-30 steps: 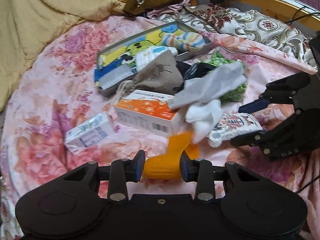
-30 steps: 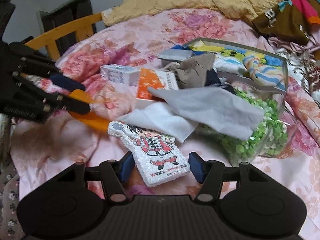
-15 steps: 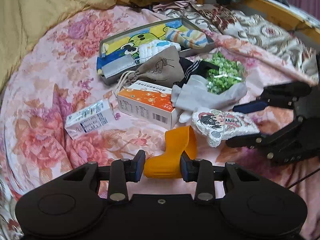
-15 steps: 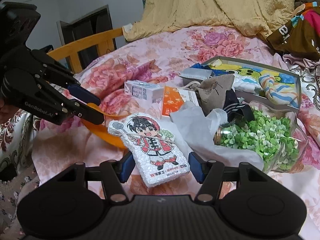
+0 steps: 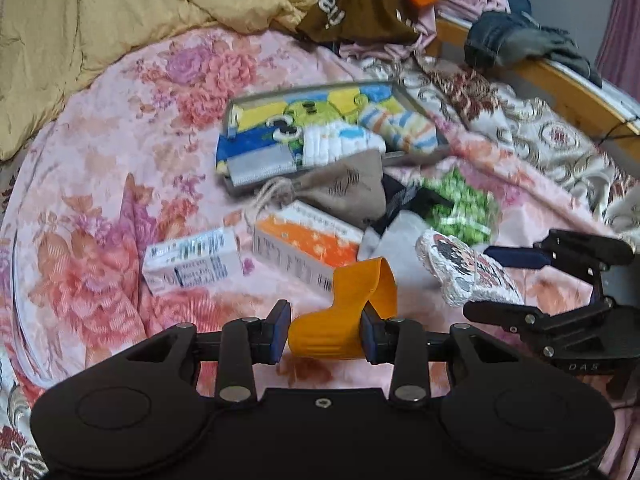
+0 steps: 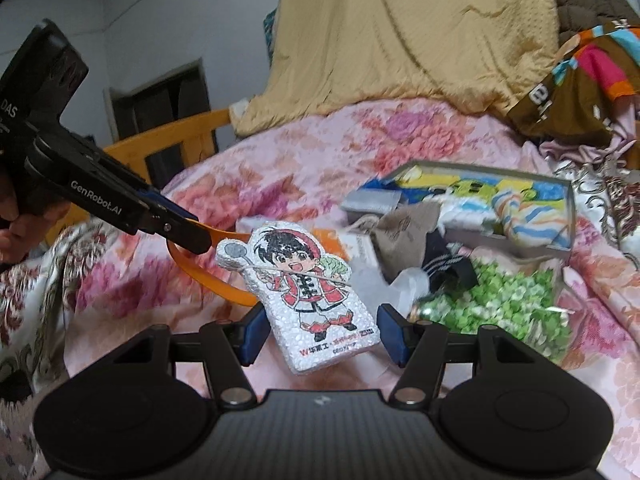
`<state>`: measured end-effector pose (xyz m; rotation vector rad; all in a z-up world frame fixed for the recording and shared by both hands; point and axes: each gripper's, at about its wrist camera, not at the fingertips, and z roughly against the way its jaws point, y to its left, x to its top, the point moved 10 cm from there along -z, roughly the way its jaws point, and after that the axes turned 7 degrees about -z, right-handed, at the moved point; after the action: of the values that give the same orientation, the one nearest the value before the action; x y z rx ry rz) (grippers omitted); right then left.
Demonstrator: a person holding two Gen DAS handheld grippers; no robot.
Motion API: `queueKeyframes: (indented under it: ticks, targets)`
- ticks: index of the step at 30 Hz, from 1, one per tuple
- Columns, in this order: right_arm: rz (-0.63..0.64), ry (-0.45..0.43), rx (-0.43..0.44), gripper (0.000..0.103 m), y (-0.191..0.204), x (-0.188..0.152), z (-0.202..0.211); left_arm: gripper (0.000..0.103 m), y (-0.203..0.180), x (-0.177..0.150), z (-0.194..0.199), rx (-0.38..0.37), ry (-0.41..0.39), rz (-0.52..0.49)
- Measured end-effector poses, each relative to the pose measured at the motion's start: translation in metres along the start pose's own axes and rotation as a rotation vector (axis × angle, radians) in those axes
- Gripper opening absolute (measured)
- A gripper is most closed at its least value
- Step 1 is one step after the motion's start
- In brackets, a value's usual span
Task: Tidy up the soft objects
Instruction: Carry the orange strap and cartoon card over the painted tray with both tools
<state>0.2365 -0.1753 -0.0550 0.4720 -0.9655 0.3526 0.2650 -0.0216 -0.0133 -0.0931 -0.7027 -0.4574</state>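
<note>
Left claw (image 5: 324, 330), own wrist view: pressed onto orange loop (image 5: 352, 292) at bottom centre, pads squeezing its ribbed end, free end curling up and away. Probably gripped at that end so the rest flops clear of the pads. Lifted just above floral bedspread (image 5: 120, 200).

Right claw (image 5: 504, 284) at right edge, closed across foam cartoon figure (image 5: 460, 268), close beside the loop. Tin tray (image 5: 312, 90) upper centre, already packed with rolled socks; likely the drop spot. Little bare room inside, judging by the fill. Drawstring pouch (image 5: 348, 188) slumped over its near rim. Orange box (image 5: 304, 240) and white carton (image 5: 192, 258) in mid-frame, between claws and tray. Open bedspread at left and lower left. Wooden rail (image 5: 560, 80) upper right, marking the bed's edge.

Right wrist view: right claw (image 6: 320, 336) at bottom centre, pinching foam cartoon figure (image 6: 308, 284) by its lower sides, picture face up, top tilted to upper left. Held aloft, off the cover. Left claw (image 6: 180, 224) entering from left, orange loop (image 6: 212, 280) trailing behind the figure's upper corner, near or touching; could not tell which. Risk of snagging if both moved at once. Tray (image 6: 500, 240) at right, green bead bag (image 6: 512, 300) crowding its near wall. Clearer approach over the top than along the cover.
</note>
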Motion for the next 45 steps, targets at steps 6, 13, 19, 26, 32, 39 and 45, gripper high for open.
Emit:
queueKeyframes:
  ticks: [6,13,19,26,32,39,45]
  targets:
    - [-0.053,-0.089,-0.054,0.063,-0.02,0.024,0.005,0.038,0.002,0.035,-0.002,0.013,-0.077,0.009]
    - [-0.132,-0.2,-0.178,0.063,-0.07,0.067,0.002,0.038,0.001,0.088,-0.024,-0.015,-0.189,0.058]
    - [-0.192,-0.242,-0.248,0.063,-0.115,0.102,-0.018,0.038,0.001,0.13,-0.059,-0.005,-0.245,0.077]
    - [-0.222,-0.24,-0.303,0.063,-0.159,0.133,-0.06,0.038,0.013,0.171,-0.11,0.023,-0.275,0.12]
    - [-0.255,-0.212,-0.329,0.063,-0.197,0.141,-0.094,0.038,0.03,0.197,-0.163,0.034,-0.285,0.202]
    - [-0.266,-0.142,-0.378,0.063,-0.234,0.144,-0.125,0.038,0.035,0.217,-0.217,0.057,-0.291,0.258]
    - [-0.245,-0.098,-0.387,0.063,-0.244,0.149,-0.145,0.038,0.029,0.215,-0.25,0.065,-0.253,0.246]
